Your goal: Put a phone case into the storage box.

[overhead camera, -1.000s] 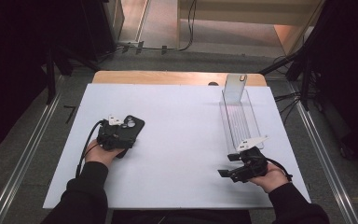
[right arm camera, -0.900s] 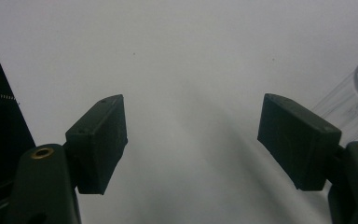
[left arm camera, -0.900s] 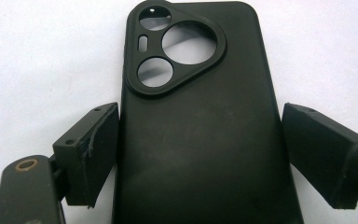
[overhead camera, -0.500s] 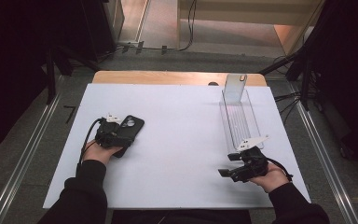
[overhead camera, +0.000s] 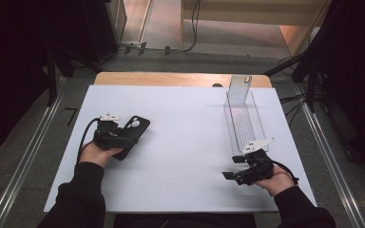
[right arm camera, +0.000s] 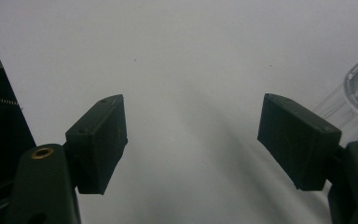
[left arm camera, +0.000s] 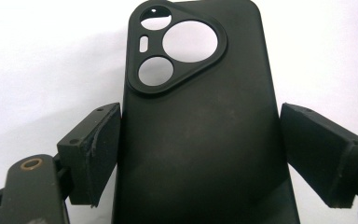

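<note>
The left gripper point(left arm camera: 200, 154) pinches a black phone case point(left arm camera: 200, 116) by its sides, well left of the clear tray point(overhead camera: 244, 118). Near the tray's front end, the right gripper point(right arm camera: 191, 144) is spread, empty.

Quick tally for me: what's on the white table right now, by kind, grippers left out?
Black phone case: 1
Clear tray: 1
Total: 2

Recording bench in a lab or studio

A white table point(overhead camera: 185, 142) stood on grey carpet between metal floor rails point(overhead camera: 24, 166), black stands point(overhead camera: 52, 71) and trailing cables point(overhead camera: 190, 28).
</note>
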Action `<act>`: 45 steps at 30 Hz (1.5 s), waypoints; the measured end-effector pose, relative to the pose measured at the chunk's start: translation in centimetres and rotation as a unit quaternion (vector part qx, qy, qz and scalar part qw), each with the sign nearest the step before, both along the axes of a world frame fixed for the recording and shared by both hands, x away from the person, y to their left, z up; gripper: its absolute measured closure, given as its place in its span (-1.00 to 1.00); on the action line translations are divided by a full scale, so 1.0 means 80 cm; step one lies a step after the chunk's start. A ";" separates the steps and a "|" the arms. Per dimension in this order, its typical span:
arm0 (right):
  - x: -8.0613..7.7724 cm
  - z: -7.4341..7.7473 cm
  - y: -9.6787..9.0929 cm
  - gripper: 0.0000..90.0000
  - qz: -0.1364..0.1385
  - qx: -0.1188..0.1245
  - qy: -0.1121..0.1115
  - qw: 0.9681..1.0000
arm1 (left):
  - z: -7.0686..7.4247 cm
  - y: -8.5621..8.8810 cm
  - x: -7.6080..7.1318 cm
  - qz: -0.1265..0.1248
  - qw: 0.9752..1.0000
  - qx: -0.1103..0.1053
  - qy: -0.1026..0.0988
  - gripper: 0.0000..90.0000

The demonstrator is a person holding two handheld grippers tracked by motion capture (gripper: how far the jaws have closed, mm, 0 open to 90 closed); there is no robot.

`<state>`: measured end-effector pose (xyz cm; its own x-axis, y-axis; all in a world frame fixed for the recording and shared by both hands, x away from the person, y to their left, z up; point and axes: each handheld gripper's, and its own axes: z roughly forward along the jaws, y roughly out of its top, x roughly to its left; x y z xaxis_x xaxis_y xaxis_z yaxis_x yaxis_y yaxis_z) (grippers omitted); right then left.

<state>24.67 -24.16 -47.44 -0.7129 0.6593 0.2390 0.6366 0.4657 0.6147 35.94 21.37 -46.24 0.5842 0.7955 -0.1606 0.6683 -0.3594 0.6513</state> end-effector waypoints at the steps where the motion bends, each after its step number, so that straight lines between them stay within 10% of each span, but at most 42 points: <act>1: 0.000 0.000 0.000 -0.51 -0.001 0.001 0.000 1.000 | 0.002 -0.001 -0.002 -0.004 1.000 -0.006 0.003 -0.65; 27: -0.005 0.017 0.015 -0.52 -0.010 0.031 -0.014 0.999 | 0.019 -0.065 -0.056 -0.074 0.994 -0.072 0.035 -0.65; 45: 0.005 0.045 0.045 -0.53 -0.049 0.065 0.003 0.997 | 0.023 -0.098 -0.075 -0.056 0.992 -0.108 -0.020 -0.66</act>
<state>25.10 -20.55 -43.85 -0.6454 0.6884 0.3309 0.6790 0.3186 0.6614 29.95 13.56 -44.42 0.6772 0.6745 -0.2940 0.6032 -0.2800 0.7468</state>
